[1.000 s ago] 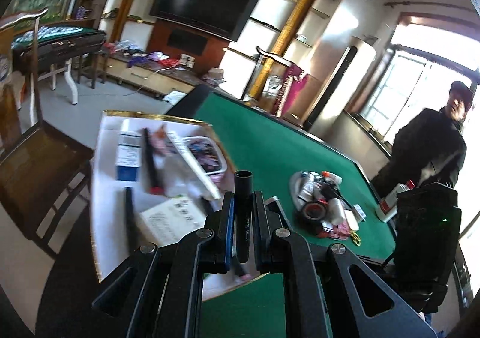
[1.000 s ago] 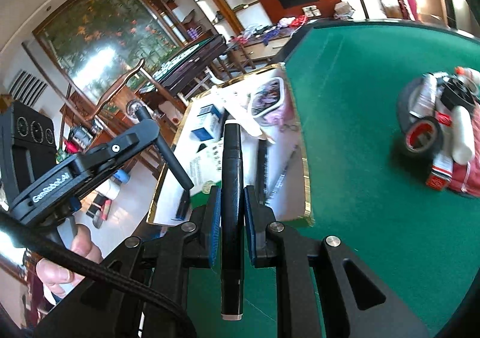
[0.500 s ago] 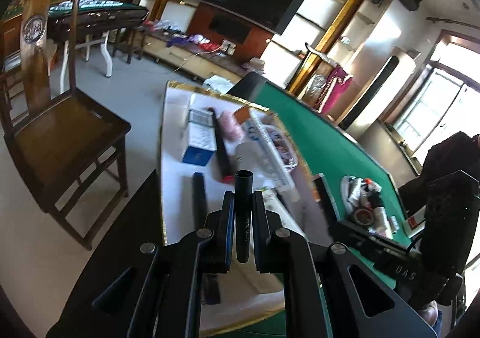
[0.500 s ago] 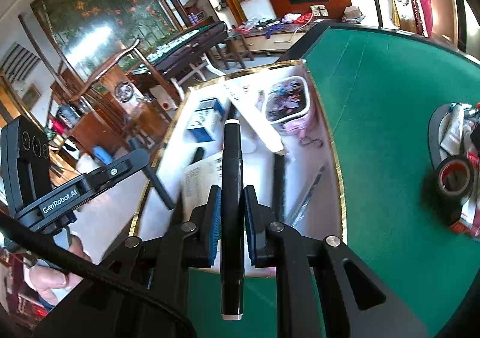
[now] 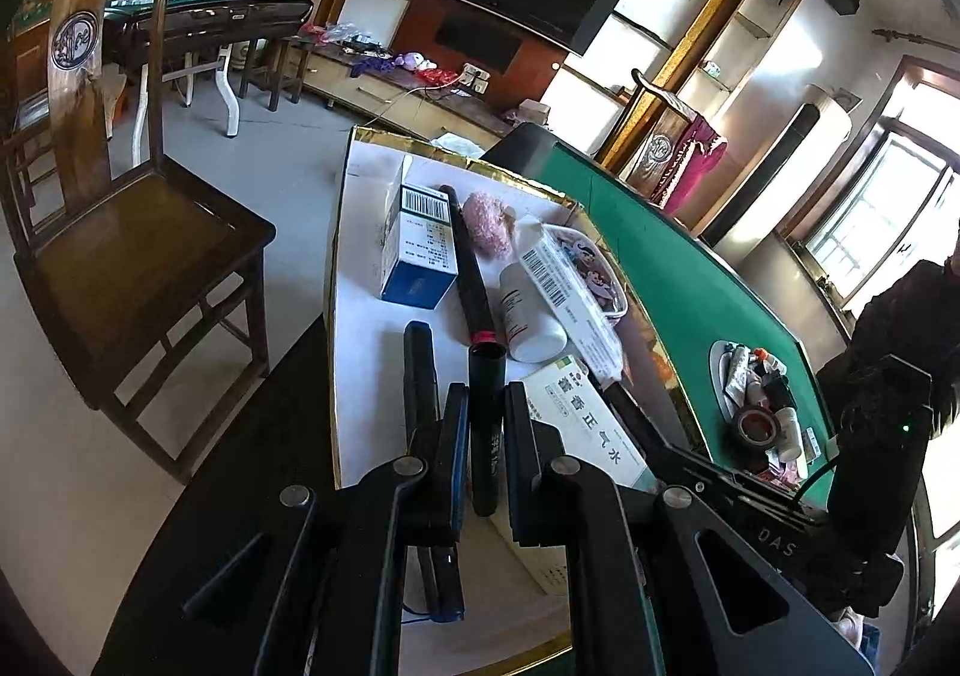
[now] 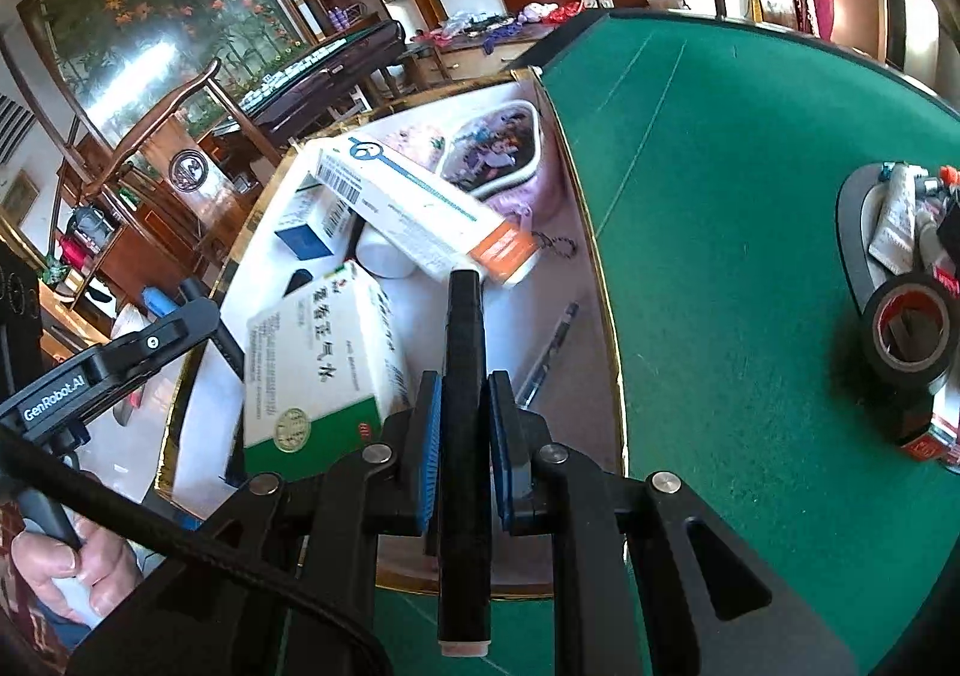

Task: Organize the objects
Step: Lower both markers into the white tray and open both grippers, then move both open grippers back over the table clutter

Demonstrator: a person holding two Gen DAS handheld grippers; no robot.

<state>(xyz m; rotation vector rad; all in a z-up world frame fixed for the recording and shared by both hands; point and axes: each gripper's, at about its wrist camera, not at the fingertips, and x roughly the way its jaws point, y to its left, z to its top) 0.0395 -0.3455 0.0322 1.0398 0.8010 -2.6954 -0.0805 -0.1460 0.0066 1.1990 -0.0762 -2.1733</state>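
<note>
Pen parts are clamped in both grippers above the gold-rimmed white tray (image 5: 360, 376) that lies on the green table (image 6: 720, 196). The left gripper (image 5: 480, 430) has its fingers (image 5: 453, 436) pressed together on a short black tube, open at its far end, the pen cap (image 5: 485, 406), which stands along the fingers and points toward the tray's contents. The right gripper (image 6: 465, 424) has its fingers (image 6: 429, 424) closed on a longer black pen body (image 6: 463, 376), whose pale end sticks out toward the camera.

In the tray lie a blue-and-white medicine box (image 5: 420, 250), a long black pen with a red band (image 5: 471, 280), a pink fluffy ball (image 5: 486, 220), a white bottle (image 5: 528, 316) on its side, a long white box with an orange end (image 6: 420, 208) leaning across the bottle, a green-and-white box with Chinese print (image 6: 318, 364), a pouch with cartoon figures (image 6: 498, 154), and another black pen (image 5: 419, 370) just beside the left fingers.

Well apart on the green felt sits a grey plate (image 6: 852, 232) heaped with small items, with a roll of black tape (image 6: 912, 328) at its near edge.
</note>
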